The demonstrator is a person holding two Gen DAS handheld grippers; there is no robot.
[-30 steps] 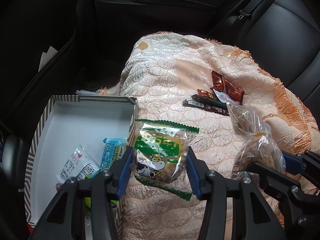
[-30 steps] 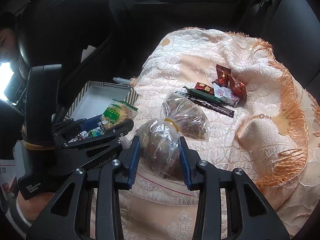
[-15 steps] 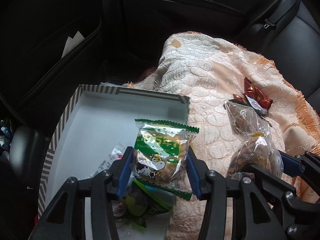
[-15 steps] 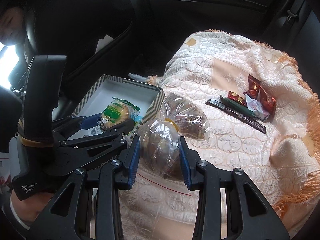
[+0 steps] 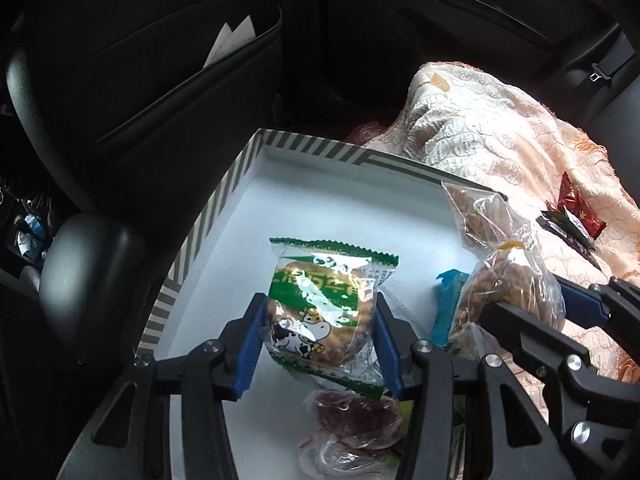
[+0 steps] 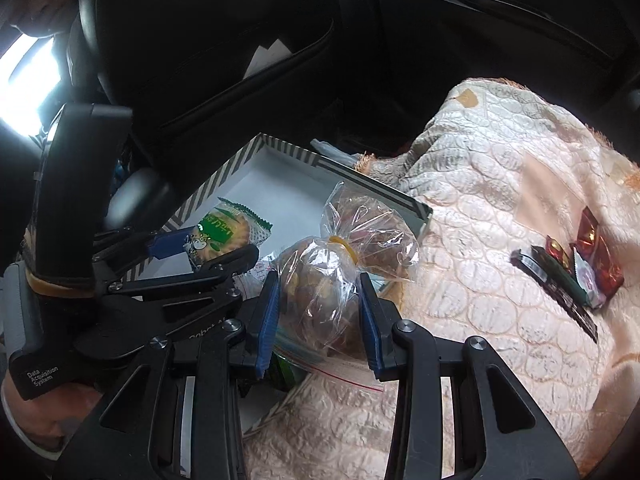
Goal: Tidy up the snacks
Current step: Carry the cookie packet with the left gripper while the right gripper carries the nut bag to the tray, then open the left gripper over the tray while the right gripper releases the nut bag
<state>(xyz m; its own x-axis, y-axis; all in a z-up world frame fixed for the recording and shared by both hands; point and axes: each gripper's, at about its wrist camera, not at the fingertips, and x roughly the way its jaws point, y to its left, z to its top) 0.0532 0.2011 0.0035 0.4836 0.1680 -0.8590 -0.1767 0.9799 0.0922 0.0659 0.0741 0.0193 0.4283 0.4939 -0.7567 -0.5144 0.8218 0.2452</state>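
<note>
Our left gripper (image 5: 318, 332) clamps a green cookie packet (image 5: 326, 316) over the striped box (image 5: 224, 200); at three o'clock, our right gripper (image 6: 318, 320) clamps a clear snack bag (image 6: 320, 284).

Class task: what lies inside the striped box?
Inside the striped box: a clear bag of reddish snacks and a blue packet, partly covered by held snacks. The box's near end is hidden by the grippers.

A peach quilted blanket (image 6: 500, 240) with an orange fringe lies rumpled over the black back seat. Ahead, the dark front seatback (image 5: 140, 80) has a pocket with white papers (image 5: 236, 38) sticking out. A seat-belt buckle (image 5: 600, 76) shows by the far door.
</note>
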